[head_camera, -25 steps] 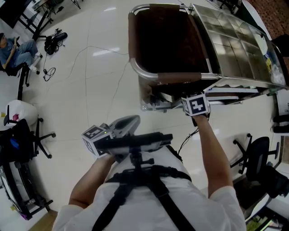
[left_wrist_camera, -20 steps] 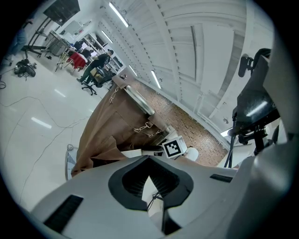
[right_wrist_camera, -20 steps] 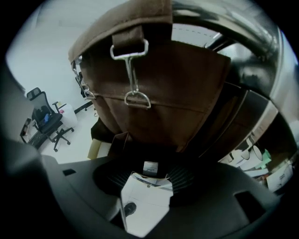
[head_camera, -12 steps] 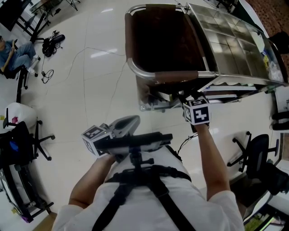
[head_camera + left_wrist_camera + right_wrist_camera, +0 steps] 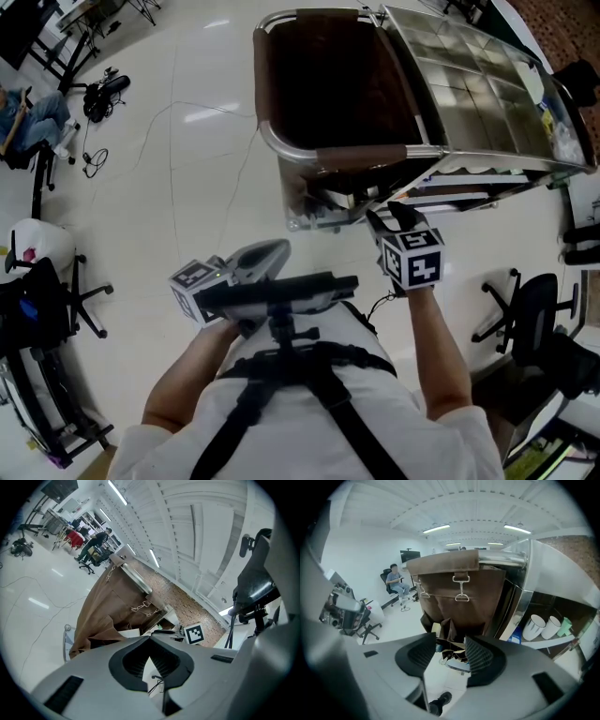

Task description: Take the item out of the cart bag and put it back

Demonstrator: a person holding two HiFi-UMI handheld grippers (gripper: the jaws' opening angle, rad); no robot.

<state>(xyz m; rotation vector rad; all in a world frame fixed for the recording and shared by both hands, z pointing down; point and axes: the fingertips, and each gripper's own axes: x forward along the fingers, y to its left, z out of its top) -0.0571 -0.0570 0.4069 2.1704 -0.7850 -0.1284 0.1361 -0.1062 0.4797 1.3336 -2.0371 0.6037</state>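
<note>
Near the cart bag (image 5: 459,604), right claw (image 5: 449,654) gapes empty, jaws just narrowing.

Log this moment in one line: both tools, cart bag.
left tool: shut, empty | right tool: open, empty, jaws just closed slightly | cart bag: no tool inside

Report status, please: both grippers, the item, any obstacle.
Left gripper shut, empty. Right gripper open, jaws have just been closing slightly, nothing between them, facing the cart bag. Item not seen. No obstacle seen.
</note>
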